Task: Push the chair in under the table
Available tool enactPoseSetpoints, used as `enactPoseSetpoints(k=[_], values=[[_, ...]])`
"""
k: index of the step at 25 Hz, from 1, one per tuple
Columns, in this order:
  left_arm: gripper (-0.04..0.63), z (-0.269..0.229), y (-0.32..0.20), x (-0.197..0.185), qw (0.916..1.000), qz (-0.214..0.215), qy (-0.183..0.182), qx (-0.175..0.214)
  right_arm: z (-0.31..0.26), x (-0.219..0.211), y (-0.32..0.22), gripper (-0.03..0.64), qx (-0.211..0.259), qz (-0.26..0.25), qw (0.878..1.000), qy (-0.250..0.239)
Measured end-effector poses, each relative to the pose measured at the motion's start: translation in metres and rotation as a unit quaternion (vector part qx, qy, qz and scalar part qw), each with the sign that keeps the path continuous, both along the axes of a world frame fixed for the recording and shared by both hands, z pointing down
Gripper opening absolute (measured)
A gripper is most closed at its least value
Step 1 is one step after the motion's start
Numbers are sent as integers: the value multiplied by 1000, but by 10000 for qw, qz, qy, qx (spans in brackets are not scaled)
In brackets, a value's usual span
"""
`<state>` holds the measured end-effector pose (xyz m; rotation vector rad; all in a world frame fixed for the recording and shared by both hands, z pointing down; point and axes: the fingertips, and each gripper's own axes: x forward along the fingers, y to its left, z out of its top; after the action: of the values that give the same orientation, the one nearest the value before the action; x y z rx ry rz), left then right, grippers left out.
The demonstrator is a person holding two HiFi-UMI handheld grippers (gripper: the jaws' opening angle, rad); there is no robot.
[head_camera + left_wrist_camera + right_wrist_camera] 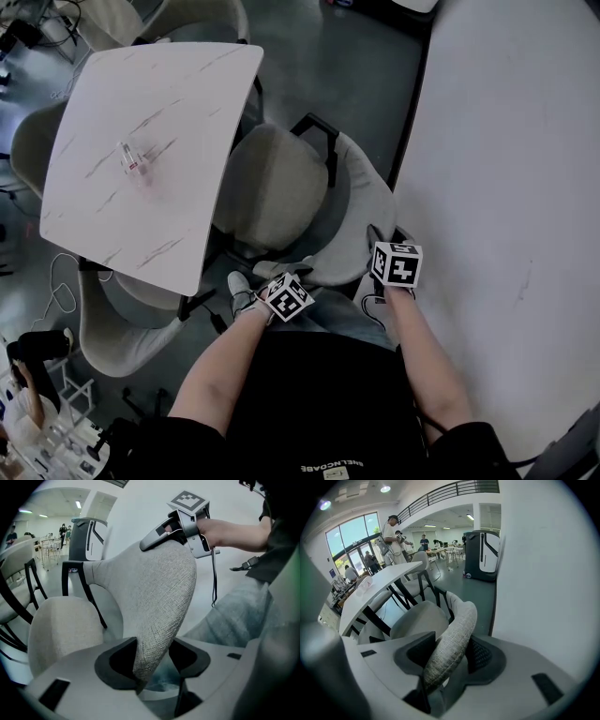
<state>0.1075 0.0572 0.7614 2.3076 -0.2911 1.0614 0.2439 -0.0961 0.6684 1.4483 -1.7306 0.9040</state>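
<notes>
Chair [272, 192] is seen drawn out beside the marble-patterned table [141, 112], with most of its seat not yet under the tabletop edge. Its grey fabric backrest [361, 211] is pinched along the top rim by both tools: the left gripper [154, 667] is closed on the fabric at one end, and the right gripper [447, 658] is closed on the rounded rim further along.

A slip is judged possible, since the padded rim tapers and could be squeezed out of the pads under a hard shove. The black frame [323, 141] could be caught on the table edge, and the small clear object [131, 161] could be toppled by a jolt. A floor cable [61, 295] might be snagged.

The floor is smooth and grey. A bright, open hall with more chairs [122, 323] is shown.
</notes>
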Motion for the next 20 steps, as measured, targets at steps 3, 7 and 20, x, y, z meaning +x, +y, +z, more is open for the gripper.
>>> enactPoseSetpoints(k=[3,7,20], values=[[215,0,-3,-2,10000,-22,-17,27,1,-2,-2,198,11,-33,10000,27],[212,4,-7,-7,9998,-116,-119,51,4,-9,-12,198,22,-196,9998,9],[198,5,-37,-19,9984,-355,-389,191,2,-33,-54,198,91,-575,9983,-16]])
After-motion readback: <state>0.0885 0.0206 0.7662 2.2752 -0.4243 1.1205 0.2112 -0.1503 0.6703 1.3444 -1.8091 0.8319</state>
